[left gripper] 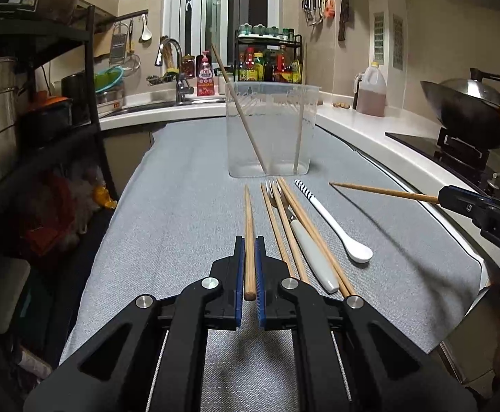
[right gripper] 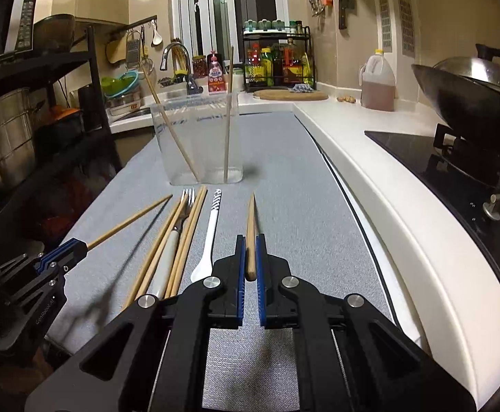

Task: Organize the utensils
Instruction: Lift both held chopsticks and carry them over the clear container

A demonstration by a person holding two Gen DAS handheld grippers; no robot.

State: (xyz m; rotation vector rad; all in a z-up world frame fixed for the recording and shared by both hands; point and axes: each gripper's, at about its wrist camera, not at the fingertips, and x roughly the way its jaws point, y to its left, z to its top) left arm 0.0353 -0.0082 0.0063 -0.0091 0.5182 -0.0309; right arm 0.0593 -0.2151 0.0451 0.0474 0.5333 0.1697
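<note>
On the grey cloth [left gripper: 188, 185] that covers the counter [right gripper: 380, 158], I hold one wooden chopstick in each tool. My left tool [left gripper: 250, 240] is clamped narrow on a chopstick [left gripper: 249, 219] that runs forward between the blue pads, its thin tip aimed at the clear plastic container [left gripper: 272, 130]. My right tool [right gripper: 250, 238] grips a second chopstick [right gripper: 251, 219] the same way, its pointed end also facing ahead; from the left camera this tool shows at the right edge with the stick jutting out to the left. Between my two tools, the rest of the utensils lie on the cloth just in front of the container: a bundle of loose chopsticks [left gripper: 284, 219] with a white-handled fork [left gripper: 310, 247] lying among them, tines toward the container, and just beside them a white spoon [left gripper: 336, 226] with a striped handle end, its bowl toward me. Inside the container two chopsticks [right gripper: 227, 116] already stand, one leaning left [right gripper: 171, 127] and one nearly upright. Off to the right a wok [right gripper: 463, 103] sits on the stove, and a sink faucet [left gripper: 171, 51] stands behind the container.
</note>
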